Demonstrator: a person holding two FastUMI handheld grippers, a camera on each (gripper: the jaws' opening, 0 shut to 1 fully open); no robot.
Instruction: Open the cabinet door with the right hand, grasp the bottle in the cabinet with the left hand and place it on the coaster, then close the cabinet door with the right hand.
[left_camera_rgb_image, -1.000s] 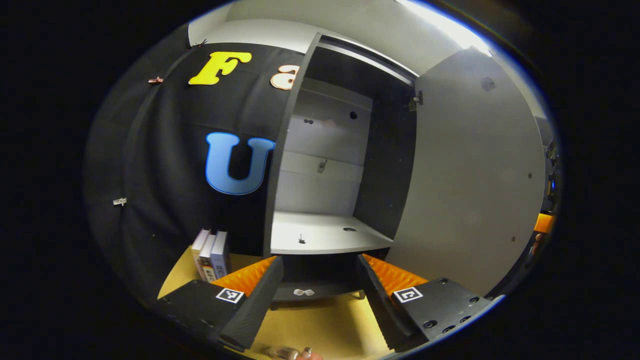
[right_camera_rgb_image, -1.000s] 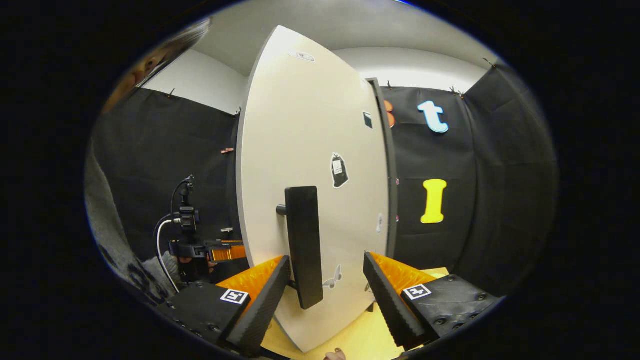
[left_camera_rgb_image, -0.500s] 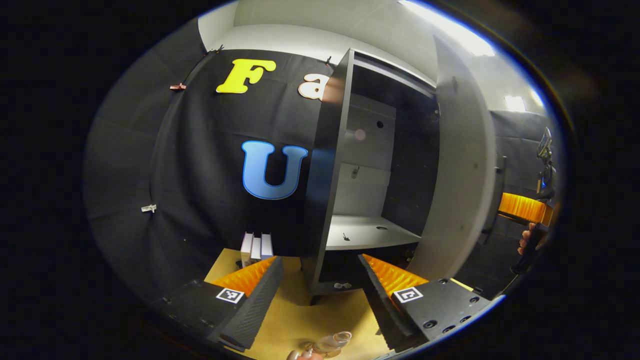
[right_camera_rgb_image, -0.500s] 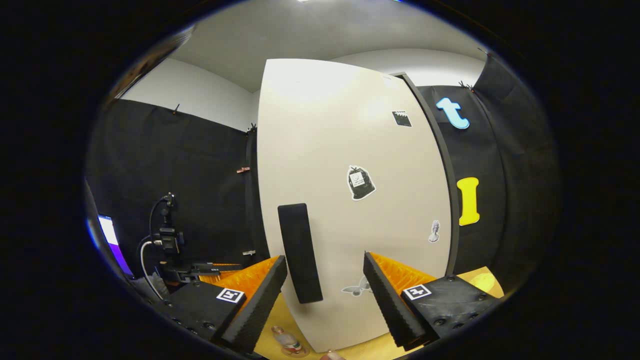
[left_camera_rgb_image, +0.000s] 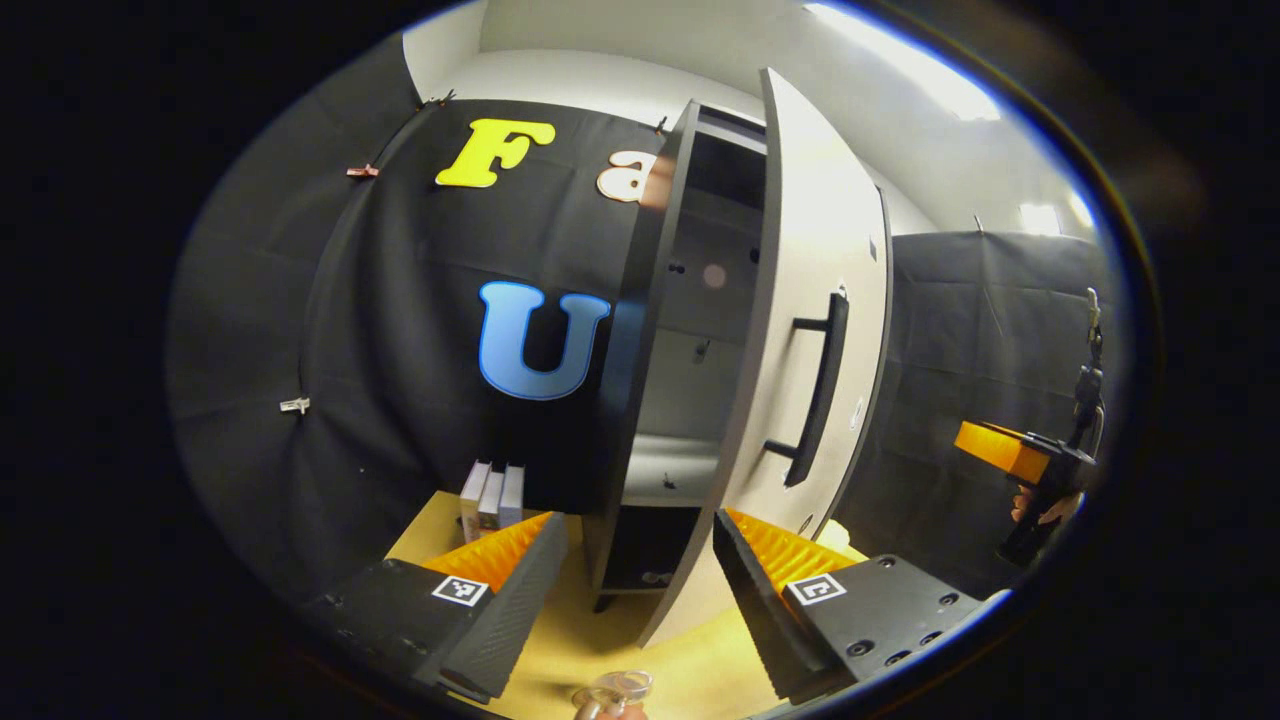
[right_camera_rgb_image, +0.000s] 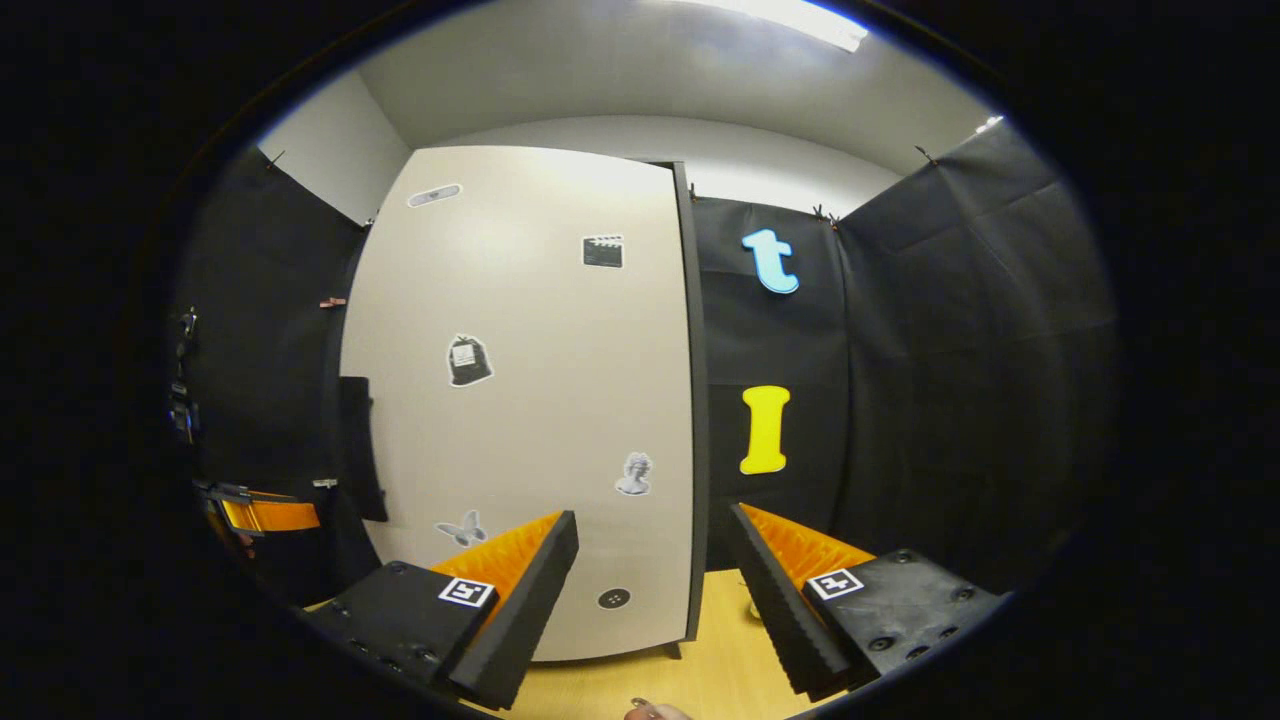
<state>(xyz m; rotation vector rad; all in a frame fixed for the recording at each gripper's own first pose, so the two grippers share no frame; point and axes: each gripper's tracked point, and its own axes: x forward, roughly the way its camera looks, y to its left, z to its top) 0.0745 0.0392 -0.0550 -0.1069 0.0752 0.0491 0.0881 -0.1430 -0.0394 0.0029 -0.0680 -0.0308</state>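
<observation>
cabinet door (left_camera_rgb_image: 800, 330) standing tall and almost shut, handle (left_camera_rgb_image: 818, 390) running vertical, bottle (left_camera_rgb_image: 612, 690) sitting upright near on the table (left_camera_rgb_image: 690, 670), left gripper (left_camera_rgb_image: 632, 590) and right gripper (right_camera_rgb_image: 650, 590) both hanging open, gripping nothing

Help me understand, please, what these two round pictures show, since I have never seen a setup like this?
A person holds a two-finger gripper in each hand; a fisheye camera rides on each. In the left gripper view, the left gripper is open, facing a cabinet whose door is nearly shut, handle outward. Books stand on the yellow table, and the bottle sits at the bottom edge. The right gripper view shows the open right gripper before that door. Neither holds anything.
</observation>
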